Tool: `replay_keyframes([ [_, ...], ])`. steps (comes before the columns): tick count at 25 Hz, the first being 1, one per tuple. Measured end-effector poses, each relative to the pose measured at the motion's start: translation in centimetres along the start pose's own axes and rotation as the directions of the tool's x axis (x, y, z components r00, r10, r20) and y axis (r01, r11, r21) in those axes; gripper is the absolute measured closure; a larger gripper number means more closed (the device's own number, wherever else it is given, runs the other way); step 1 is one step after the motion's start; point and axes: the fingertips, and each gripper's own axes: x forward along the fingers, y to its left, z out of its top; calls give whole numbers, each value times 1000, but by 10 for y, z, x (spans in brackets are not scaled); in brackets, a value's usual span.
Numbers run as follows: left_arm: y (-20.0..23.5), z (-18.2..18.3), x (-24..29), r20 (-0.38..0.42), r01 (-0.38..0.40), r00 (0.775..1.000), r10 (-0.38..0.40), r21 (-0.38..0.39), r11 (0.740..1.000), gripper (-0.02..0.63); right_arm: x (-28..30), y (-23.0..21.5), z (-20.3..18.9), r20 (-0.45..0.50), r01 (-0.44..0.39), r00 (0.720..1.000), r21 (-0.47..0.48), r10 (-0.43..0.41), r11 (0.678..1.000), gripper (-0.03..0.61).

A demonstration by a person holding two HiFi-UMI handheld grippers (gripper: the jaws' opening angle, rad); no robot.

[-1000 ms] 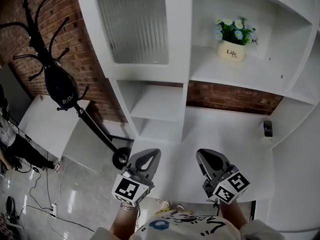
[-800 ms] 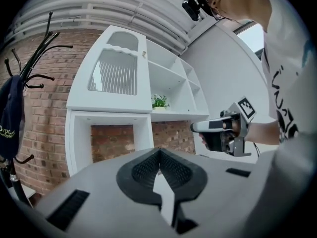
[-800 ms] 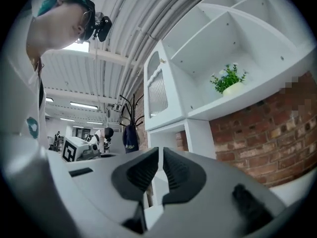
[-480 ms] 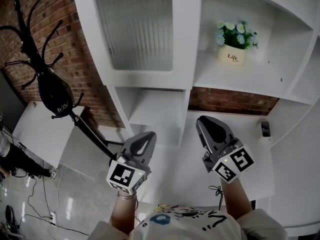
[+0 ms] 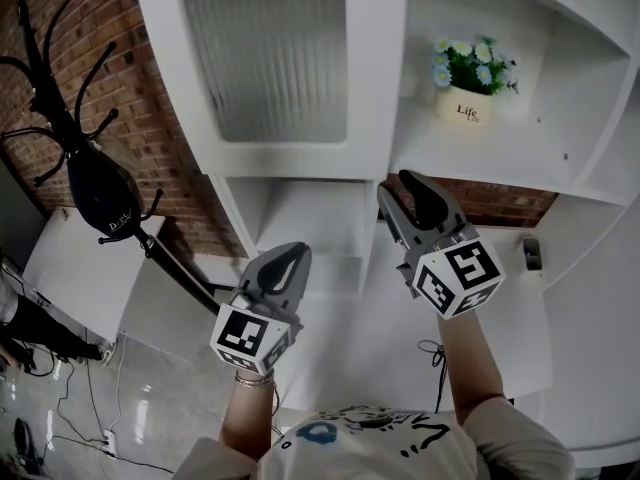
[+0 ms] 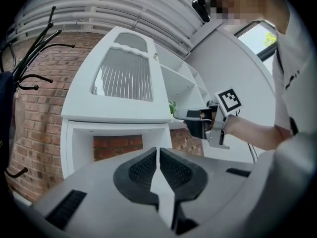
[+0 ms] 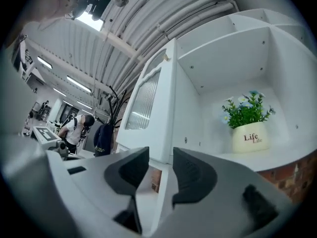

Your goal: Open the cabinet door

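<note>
Now, right tool (image 5: 397, 186), jaws just opened, empty, faces the stiff, likely light cabinet door (image 5: 372, 78); grip its right edge. Left tool (image 5: 287, 253) closed.

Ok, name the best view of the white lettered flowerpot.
The right gripper view: the white lettered flowerpot sits large and unblocked, lettering legible. The head view shows the pot smaller. The left gripper view shows only a sliver of its leaves.
</note>
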Motion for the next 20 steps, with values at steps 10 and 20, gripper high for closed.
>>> replay_keyframes([
  [10,-5,9,3,53,26,998,-27,30,999,577,27,-5,11,-9,54,998,-49,-55,997,403],
  [20,-3,-8,-3,12,27,1000,-27,-5,1000,515,22,8,14,1,19,1000,6,-19,1000,402],
])
